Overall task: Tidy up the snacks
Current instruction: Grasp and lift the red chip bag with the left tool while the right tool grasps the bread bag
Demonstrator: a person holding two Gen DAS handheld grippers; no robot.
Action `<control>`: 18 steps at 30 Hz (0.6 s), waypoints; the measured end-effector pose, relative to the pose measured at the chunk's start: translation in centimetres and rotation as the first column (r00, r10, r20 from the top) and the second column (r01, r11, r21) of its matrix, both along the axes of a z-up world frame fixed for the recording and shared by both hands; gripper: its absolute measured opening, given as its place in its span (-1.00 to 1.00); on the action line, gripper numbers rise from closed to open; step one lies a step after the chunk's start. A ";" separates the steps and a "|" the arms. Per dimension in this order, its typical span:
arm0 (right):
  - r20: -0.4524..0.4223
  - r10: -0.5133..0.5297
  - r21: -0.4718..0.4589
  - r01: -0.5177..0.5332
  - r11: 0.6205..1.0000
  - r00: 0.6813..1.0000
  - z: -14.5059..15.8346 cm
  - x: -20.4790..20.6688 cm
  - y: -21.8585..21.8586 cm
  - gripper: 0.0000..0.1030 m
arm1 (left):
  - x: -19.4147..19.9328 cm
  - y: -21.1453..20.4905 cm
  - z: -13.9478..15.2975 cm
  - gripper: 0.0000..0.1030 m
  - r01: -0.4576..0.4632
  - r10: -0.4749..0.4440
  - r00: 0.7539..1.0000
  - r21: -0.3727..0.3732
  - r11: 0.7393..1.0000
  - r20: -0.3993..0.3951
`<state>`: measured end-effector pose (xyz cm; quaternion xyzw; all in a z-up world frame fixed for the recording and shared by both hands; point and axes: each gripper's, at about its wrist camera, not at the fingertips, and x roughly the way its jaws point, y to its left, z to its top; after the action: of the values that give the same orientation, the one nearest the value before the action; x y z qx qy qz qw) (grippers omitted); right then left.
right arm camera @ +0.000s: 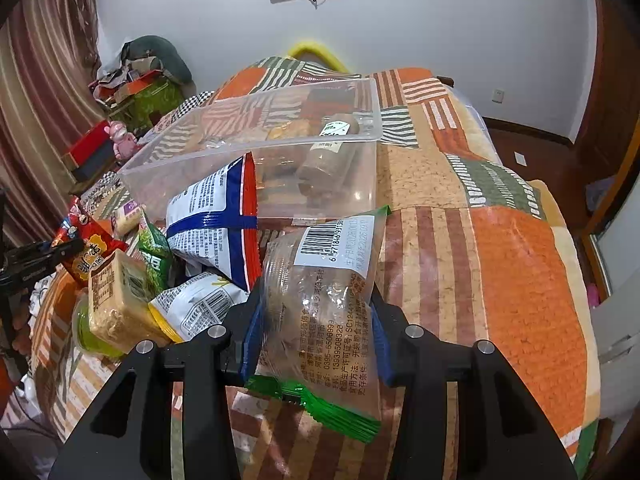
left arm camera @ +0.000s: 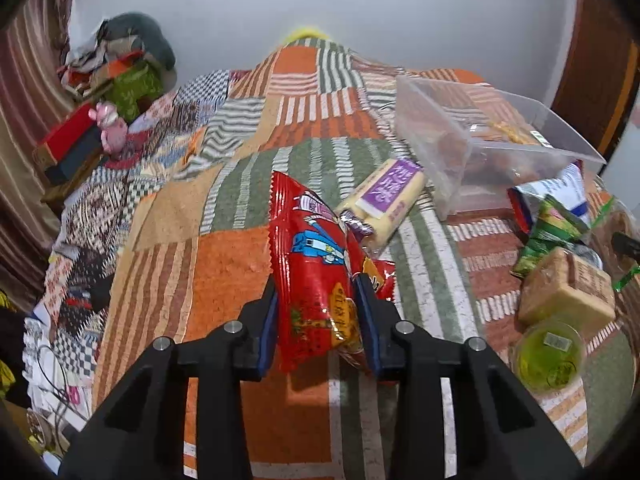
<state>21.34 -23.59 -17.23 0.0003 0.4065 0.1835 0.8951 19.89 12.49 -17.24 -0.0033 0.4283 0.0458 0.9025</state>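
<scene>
My left gripper (left arm camera: pixel 316 292) is shut on a red snack bag (left arm camera: pixel 316 264) and holds it above the patchwork blanket. My right gripper (right arm camera: pixel 316 312) is shut on a clear packet with green edges and a barcode label (right arm camera: pixel 320 300), just in front of the clear plastic bin (right arm camera: pixel 224 148). The bin holds several brown snacks and also shows in the left wrist view (left arm camera: pixel 448 184) at right. A pile of loose snacks lies left of my right gripper: a white and blue bag (right arm camera: pixel 216 228), a tan cake block (right arm camera: pixel 116 300), a green bag (right arm camera: pixel 156 252).
A yellow pack with a purple label (left arm camera: pixel 384 204) lies beyond the red bag. A green jelly cup (left arm camera: pixel 548 356) and tan block (left arm camera: pixel 568 292) sit at right. Cluttered boxes and clothes (left arm camera: pixel 112 80) stand at the far left by a curtain. The bed edge drops off at right (right arm camera: pixel 580 280).
</scene>
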 end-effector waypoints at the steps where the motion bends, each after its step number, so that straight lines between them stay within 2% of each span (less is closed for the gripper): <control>1: 0.001 0.000 -0.003 0.000 1.000 1.000 0.0 0.0 0.0 -0.20 | -0.3 -0.4 0.2 -0.34 0.011 -0.011 1.000 0.010 1.000 0.006; 6: -0.001 -0.002 0.001 0.002 1.000 1.000 0.1 0.0 0.0 -0.20 | -1.0 -2.5 0.5 -0.35 0.086 -0.086 0.996 0.009 0.996 0.008; 8: -0.004 -0.005 0.007 0.005 1.000 1.000 0.1 0.0 -0.1 -0.20 | -0.8 -3.3 0.1 -0.35 0.110 -0.110 0.994 0.010 0.994 -0.014; 11: -0.009 -0.007 0.011 0.008 1.000 1.000 -0.1 0.0 -0.3 -0.20 | 0.2 -3.6 -1.1 -0.35 0.099 -0.099 0.994 0.012 0.995 -0.048; 13: -0.010 -0.005 0.010 0.005 1.000 1.000 -0.1 0.0 -0.4 -0.20 | 1.1 -3.4 -1.8 -0.35 0.077 -0.077 0.995 -0.014 0.997 -0.068; 16: -0.011 -0.005 0.006 0.005 1.000 1.000 -0.1 -0.1 -0.6 -0.20 | 1.6 -3.1 -2.3 -0.35 0.060 -0.062 0.996 -0.031 0.998 -0.067; 18: -0.011 -0.008 0.008 0.008 1.000 1.000 -0.1 -0.1 -0.8 -0.20 | 1.7 -3.0 -2.4 -0.46 0.047 -0.049 0.997 -0.029 0.998 -0.062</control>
<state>21.21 -24.39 -17.34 0.0064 0.4106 0.1813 0.8936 21.60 9.46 -19.60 -0.0041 0.4568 0.0183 0.8894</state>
